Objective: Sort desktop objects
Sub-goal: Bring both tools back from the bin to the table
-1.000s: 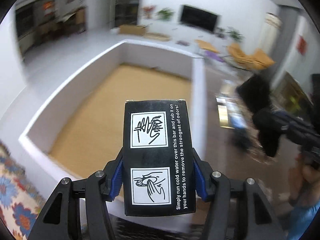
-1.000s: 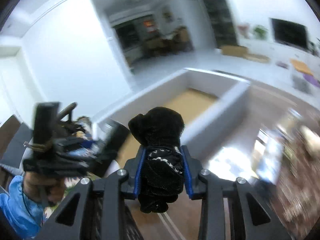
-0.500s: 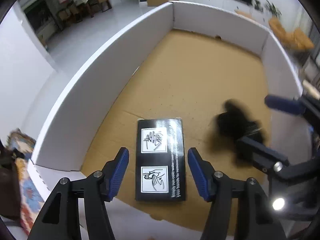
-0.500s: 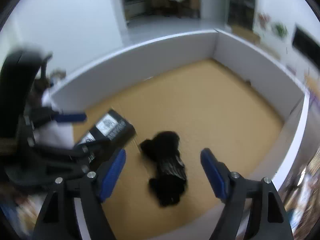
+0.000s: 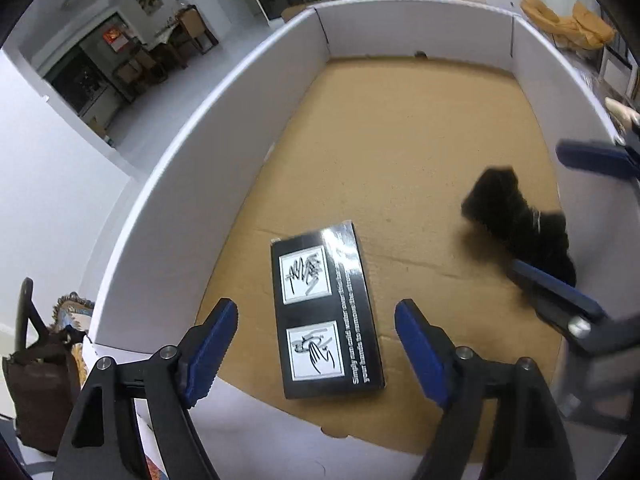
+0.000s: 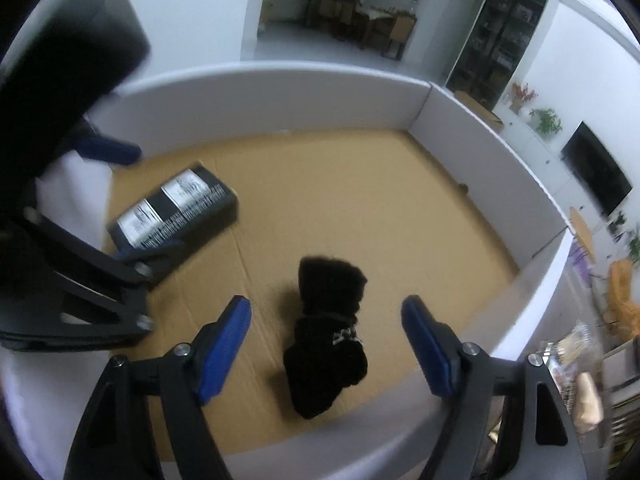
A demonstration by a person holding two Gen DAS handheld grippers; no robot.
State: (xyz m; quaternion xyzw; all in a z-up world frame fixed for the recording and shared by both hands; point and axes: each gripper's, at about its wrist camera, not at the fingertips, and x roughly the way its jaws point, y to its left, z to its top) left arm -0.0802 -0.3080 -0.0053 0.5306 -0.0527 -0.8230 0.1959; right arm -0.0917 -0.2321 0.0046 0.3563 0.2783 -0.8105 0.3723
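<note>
Below the left gripper lies the black box, flat on the brown floor of the white-walled carton, close to the near wall. Its long axis runs straight out along the fingers' own line, so it sits squarely in the gap — yet neither blue pad touches it; bare cardboard shows on both sides, and the jaws are opening further. Nothing is held.

The right gripper stands in the same relation to the black fuzzy bundle, a soft dark roll that looks like a sock or glove, though the frames do not settle which. It lies on the carton floor between the wide-set pads, lengthwise along the fingers, clear of both. This gripper too is empty.

Box and bundle lie apart on the floor, the box toward the carton's left wall, the bundle toward its right. Both items look delivered, so the coming move is likely a withdrawal — each hand backing out along its object's long axis, which should keep the pads from dragging anything.
</note>
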